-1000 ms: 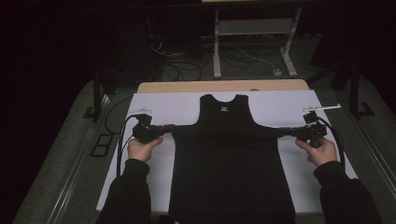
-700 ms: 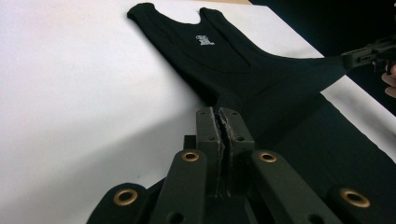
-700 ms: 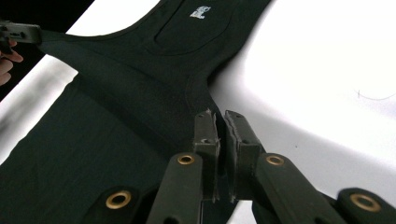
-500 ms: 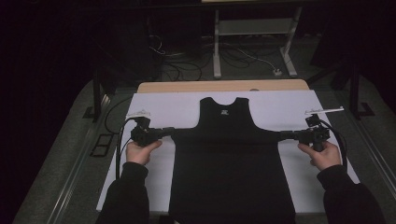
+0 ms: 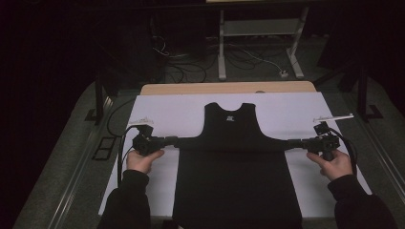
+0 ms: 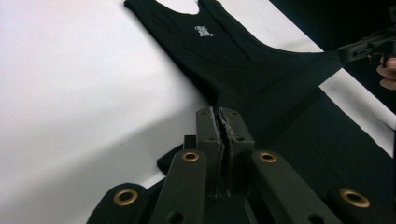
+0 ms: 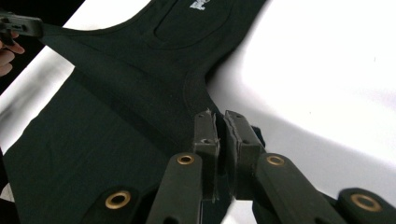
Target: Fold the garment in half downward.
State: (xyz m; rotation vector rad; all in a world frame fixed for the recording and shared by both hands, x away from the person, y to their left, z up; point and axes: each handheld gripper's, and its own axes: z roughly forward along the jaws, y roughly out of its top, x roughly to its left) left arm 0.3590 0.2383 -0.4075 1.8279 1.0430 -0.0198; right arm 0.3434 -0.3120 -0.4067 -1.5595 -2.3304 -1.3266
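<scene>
The bench (image 5: pixel 157 88) is the biggest thing here. A big white sheet (image 5: pixel 167 114) covers most of its top, and a strip of bare wood shows along the far edge at 12 o'clock.

On the white sheet lies a black tank top (image 5: pixel 236 167). It sits in the middle, with its neck hole toward 12 o'clock and its bottom hem toward 6 o'clock, near the person. A small white logo (image 5: pixel 230 117) is just below the neck. The shirt is pulled out to both sides at the armholes, so the cloth there makes two thin points, one toward 9 o'clock and one toward 3 o'clock.

The left gripper (image 5: pixel 173 141) is at 9 o'clock from the shirt. Its jaws are squeezed tight on the shirt's side edge, with black cloth pinched between them in the left gripper view (image 6: pixel 223 135).

The right gripper (image 5: pixel 292 142) is at 3 o'clock from the shirt. Its jaws are pressed narrow on the other side edge, with cloth caught between them in the right gripper view (image 7: pixel 220 133).

A hand holds each gripper, and black sleeves come in from 6 o'clock.
</scene>
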